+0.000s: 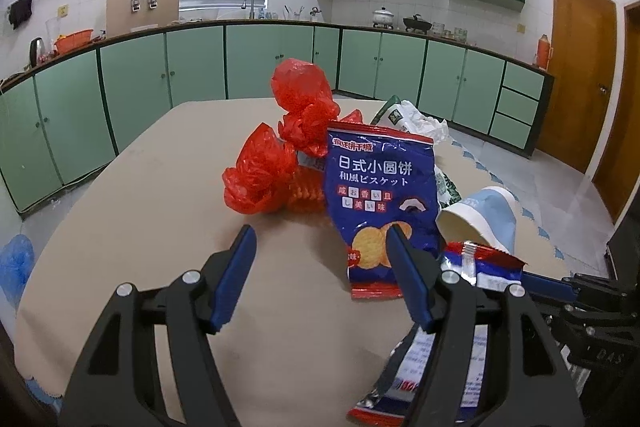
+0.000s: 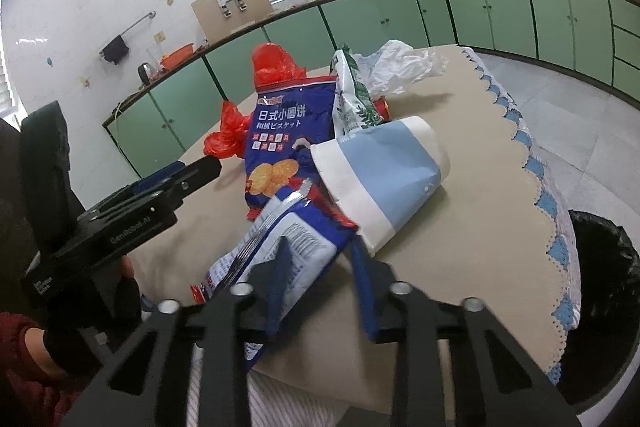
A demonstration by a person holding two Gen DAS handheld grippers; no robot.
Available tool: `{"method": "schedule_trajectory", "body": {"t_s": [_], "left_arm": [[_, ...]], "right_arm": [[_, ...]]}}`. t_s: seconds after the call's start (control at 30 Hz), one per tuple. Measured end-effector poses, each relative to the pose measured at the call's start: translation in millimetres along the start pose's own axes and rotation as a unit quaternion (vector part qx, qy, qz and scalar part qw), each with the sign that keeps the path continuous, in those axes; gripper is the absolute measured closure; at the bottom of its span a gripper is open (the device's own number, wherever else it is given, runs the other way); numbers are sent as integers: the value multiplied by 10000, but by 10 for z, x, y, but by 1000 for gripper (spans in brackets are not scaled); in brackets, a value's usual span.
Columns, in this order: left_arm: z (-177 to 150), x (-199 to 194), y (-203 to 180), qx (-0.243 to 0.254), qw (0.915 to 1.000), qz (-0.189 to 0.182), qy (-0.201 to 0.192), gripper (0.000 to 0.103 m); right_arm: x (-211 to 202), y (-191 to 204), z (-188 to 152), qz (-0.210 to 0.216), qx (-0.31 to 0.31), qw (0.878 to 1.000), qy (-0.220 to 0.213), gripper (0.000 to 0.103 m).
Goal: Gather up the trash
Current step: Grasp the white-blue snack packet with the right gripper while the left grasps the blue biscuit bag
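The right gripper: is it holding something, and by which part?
The right gripper pinches the red, white and blue wrapper by its near lower end.

Dim, cool indoor light; heavy fisheye warp w/ dark corners, slight blur.

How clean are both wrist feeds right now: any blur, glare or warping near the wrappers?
Left wrist view: sharp, blue biscuit bag readable; counter line bows from fisheye. Right wrist view: motion blur smears the silver wrapper at the right gripper; foil edge glints; corners vignetted black.
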State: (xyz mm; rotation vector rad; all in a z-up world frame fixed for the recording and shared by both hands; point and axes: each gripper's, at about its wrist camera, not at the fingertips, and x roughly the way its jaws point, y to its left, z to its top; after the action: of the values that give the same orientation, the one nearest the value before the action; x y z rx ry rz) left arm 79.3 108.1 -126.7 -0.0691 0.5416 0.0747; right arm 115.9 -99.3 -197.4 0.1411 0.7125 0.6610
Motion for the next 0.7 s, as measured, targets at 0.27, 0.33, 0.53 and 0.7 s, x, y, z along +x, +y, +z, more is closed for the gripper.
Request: {"method": "schedule_trajectory", "body": {"t_s": [0.27, 0.33, 0.53, 0.7], "left_arm": [[-6, 10, 2, 32, 10000, -7, 9, 36], [2, 2, -6, 32, 10000, -23, -5, 36], [29, 34, -35, 46, 10000, -86, 7, 36], [69, 153, -45, 77, 9998, -158, 62, 33]], "right_arm": [[-139, 71, 81, -41, -292, 9993, -229, 98], [-207, 84, 134, -39, -332, 9989, -341, 98], [-396, 99, 276, -186, -443, 9970, -603, 100], [-548, 43, 403, -340, -449, 9949, -841, 100]]}}
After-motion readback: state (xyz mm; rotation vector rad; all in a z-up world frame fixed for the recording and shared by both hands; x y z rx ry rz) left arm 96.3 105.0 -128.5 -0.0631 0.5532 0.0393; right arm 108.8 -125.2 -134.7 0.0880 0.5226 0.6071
